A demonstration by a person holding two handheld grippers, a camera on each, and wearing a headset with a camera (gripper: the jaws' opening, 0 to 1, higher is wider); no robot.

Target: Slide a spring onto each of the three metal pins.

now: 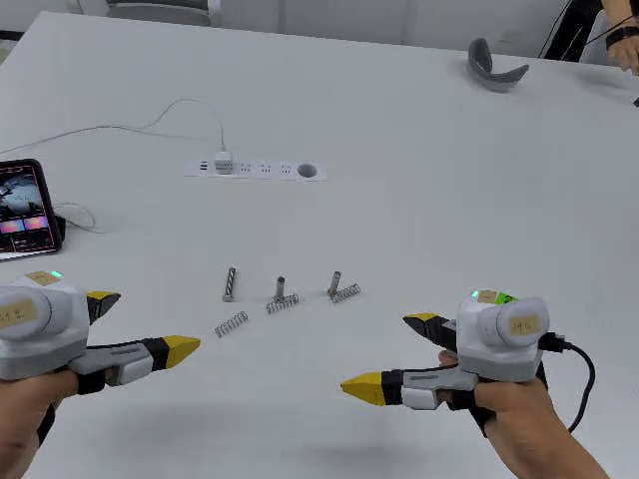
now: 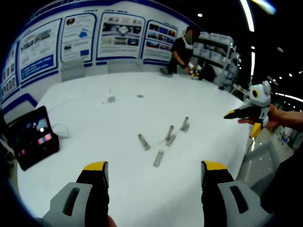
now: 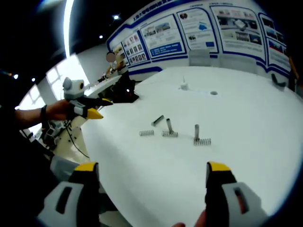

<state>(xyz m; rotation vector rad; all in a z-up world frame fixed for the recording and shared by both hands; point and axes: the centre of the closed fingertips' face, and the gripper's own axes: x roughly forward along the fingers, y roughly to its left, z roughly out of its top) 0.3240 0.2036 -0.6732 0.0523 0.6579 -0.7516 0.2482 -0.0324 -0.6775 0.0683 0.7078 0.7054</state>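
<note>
Head view: left gripper and right gripper both spread wide, empty, low over table, on near side of parts. Left pin lying on side; middle pin, right pin upright. Left spring apart from its pin; middle spring, right spring at pins' feet.
Left gripper view: jaws gaping, nothing between, parts ahead.
Right gripper view: same. Springs look light, squashy, likely to roll or ping away; pinch mid-coil, gently, ends free. Pins stiff, slick

Three pins, three springs, one power strip, one tablet.
</note>
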